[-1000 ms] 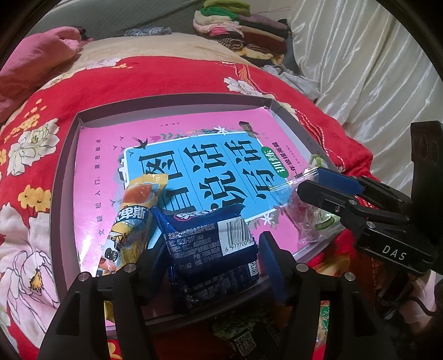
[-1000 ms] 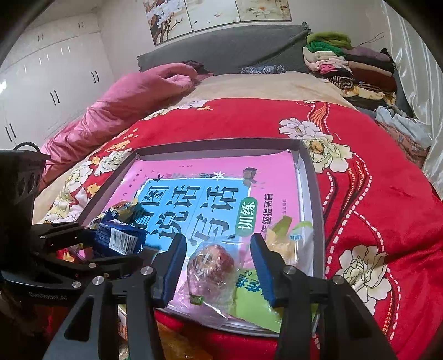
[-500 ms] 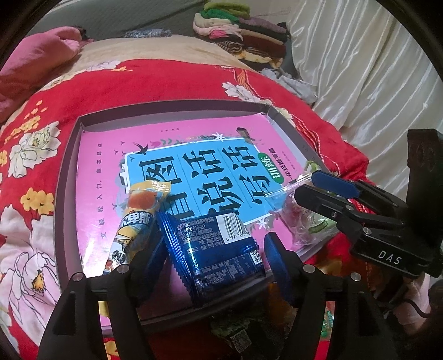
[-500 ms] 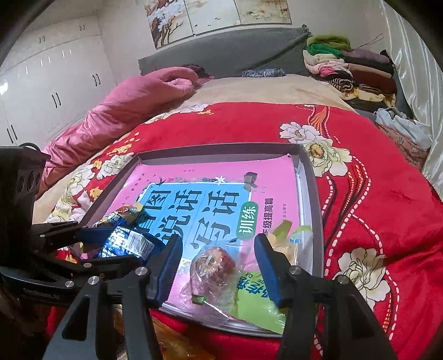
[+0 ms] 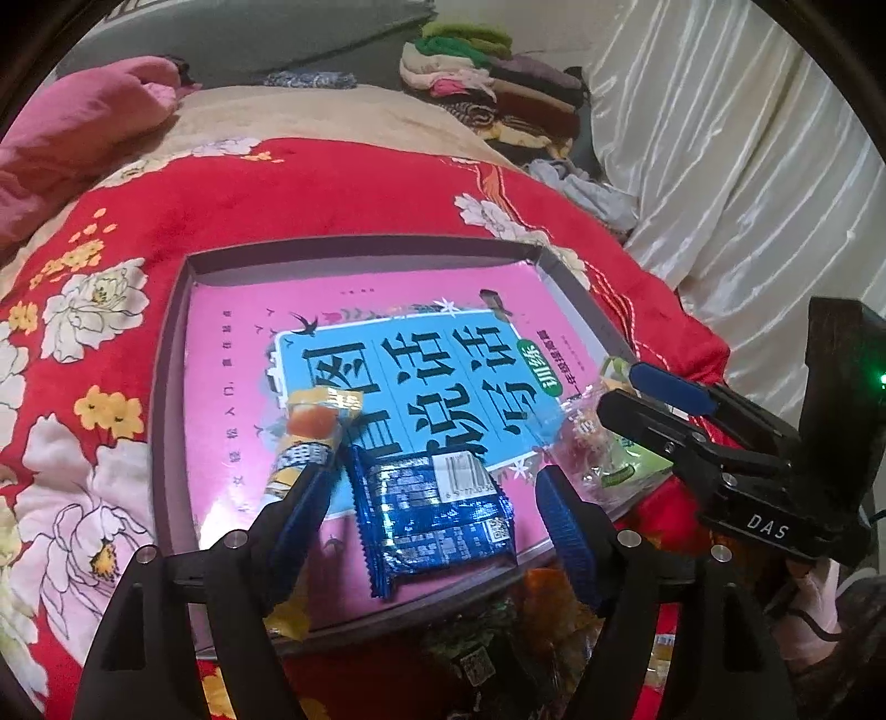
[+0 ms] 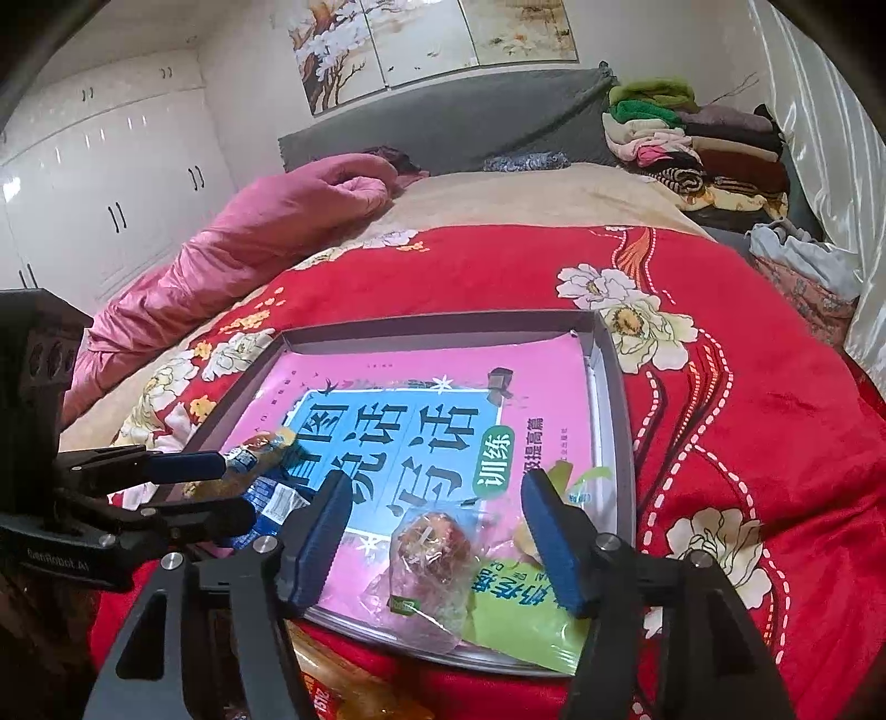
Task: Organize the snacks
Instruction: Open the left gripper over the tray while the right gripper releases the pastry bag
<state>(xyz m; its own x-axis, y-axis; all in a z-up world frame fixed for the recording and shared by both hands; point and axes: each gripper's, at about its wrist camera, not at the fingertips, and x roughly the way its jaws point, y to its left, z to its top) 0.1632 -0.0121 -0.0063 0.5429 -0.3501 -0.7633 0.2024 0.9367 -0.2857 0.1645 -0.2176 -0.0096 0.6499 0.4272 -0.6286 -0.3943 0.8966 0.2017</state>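
Left wrist view looks down on a shallow tray (image 5: 166, 399) lying on the bed's red quilt (image 5: 332, 188), with a pink book (image 5: 232, 343) filling its floor. Past the left hand-held gripper's (image 5: 432, 498) left finger lies a yellow snack stick (image 5: 310, 437); between its two fingers lies a blue packet (image 5: 432, 509), flat on the book and untouched by either pad. Its jaws are opening and hold nothing. Off to its right, the right hand-held gripper (image 5: 620, 387) reaches in over a clear bag (image 5: 587, 448).

Right wrist view shows that gripper (image 6: 437, 526) with its jaws also opening. The clear bag (image 6: 432, 559), with a reddish snack inside, lies between the fingers on the tray's near edge, beside a green packet (image 6: 515, 615), and neither pad presses on it.

Both snacks look just set down, so the step in hand seems to be the release. Next, each gripper likely needs to back off without dragging its packet, then go for the loose wrappers (image 5: 498, 637) below the tray's near rim.

Only the left view shows those wrappers clearly and the blue packet's barcode side. Only the right view shows the green packet in full, the wardrobe (image 6: 99, 188) and the wall paintings (image 6: 421, 44).
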